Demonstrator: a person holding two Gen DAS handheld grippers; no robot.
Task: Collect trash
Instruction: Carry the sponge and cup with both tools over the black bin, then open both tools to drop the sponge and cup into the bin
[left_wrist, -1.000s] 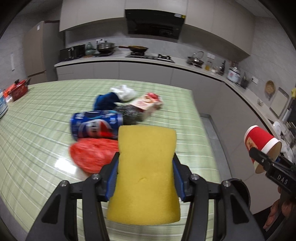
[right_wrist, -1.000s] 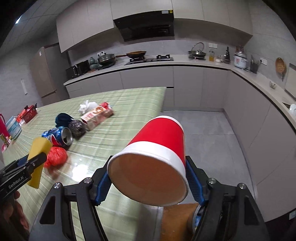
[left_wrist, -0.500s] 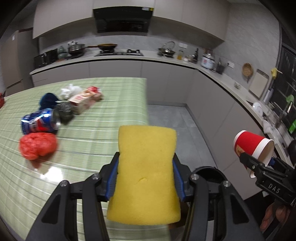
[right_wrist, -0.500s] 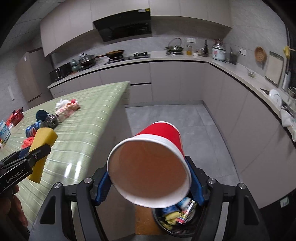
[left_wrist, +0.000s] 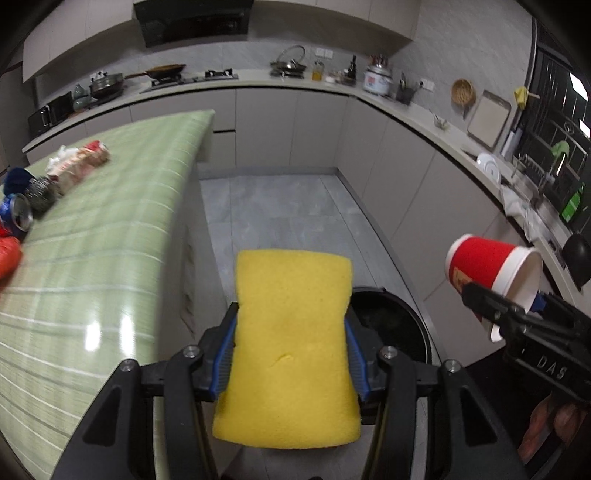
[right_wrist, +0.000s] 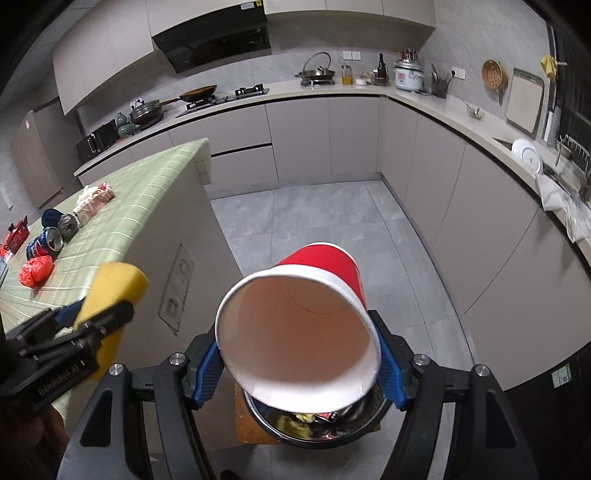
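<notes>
My left gripper (left_wrist: 291, 332) is shut on a yellow sponge (left_wrist: 291, 354), held past the table's edge with a black trash bin (left_wrist: 395, 325) just behind it on the floor. My right gripper (right_wrist: 299, 365) holds a red paper cup (right_wrist: 299, 332) on its side, mouth toward the camera. Its jaws are closing on the cup. Directly below the cup stands the bin (right_wrist: 273, 430), with trash inside. In the left wrist view the cup (left_wrist: 484, 266) hangs at the right, beyond the bin. From the right wrist, the sponge (right_wrist: 114, 284) shows at the left.
On the green checked table (right_wrist: 147, 192) lie a red bag (right_wrist: 35, 271), a crushed blue can (right_wrist: 44, 243), a steel scourer (right_wrist: 68, 225), a dark blue bundle (right_wrist: 51, 216) and a snack packet (right_wrist: 94, 201). Grey cabinets line the back and right around the tiled floor.
Both grippers have swung right, off the table and slightly down, carrying the sponge and the cup. The bin has come into view below them.
</notes>
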